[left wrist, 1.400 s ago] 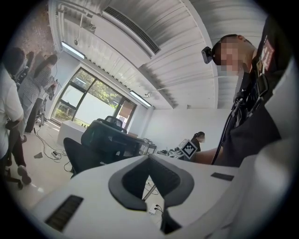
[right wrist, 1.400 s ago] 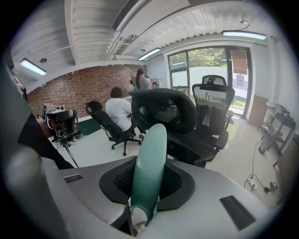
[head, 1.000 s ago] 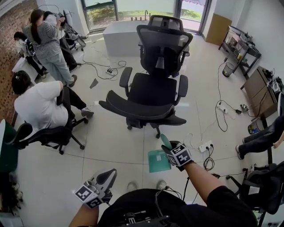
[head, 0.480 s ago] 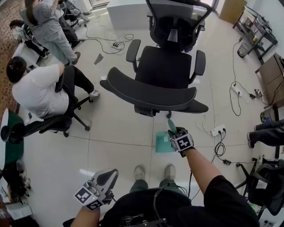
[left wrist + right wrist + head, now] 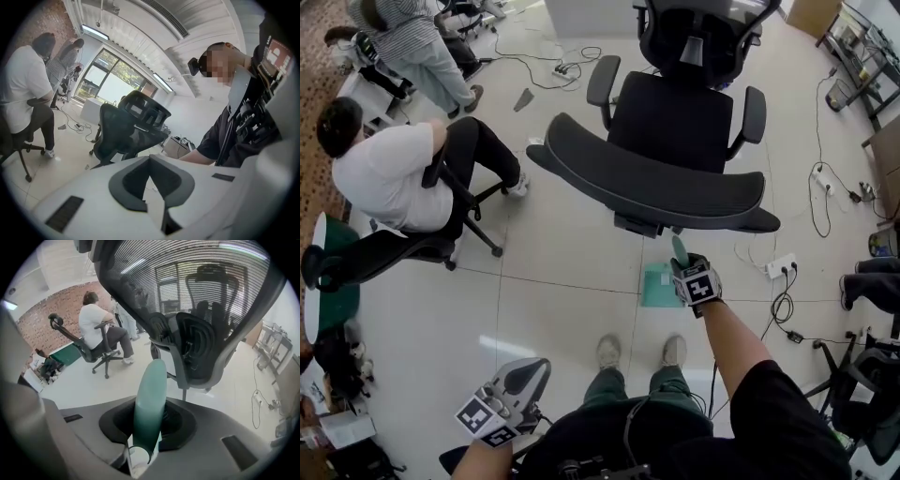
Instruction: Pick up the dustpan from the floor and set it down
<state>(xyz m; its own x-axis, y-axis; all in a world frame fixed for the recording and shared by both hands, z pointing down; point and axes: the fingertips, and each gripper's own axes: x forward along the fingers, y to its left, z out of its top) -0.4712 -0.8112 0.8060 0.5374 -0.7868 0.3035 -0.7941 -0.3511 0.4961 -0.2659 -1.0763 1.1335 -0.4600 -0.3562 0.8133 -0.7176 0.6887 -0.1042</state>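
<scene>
dustpan — handle pinched in right gripper, pan beside it, left gripper closed, empty

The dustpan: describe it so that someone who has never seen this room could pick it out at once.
Start at the big black office chair on the pale tiled floor. Just in front of its seat, towards the wearer's shoes, is the dustpan, its handle clamped in the right gripper. It is the only teal thing there; its neighbours are a white power strip and black cables.
</scene>
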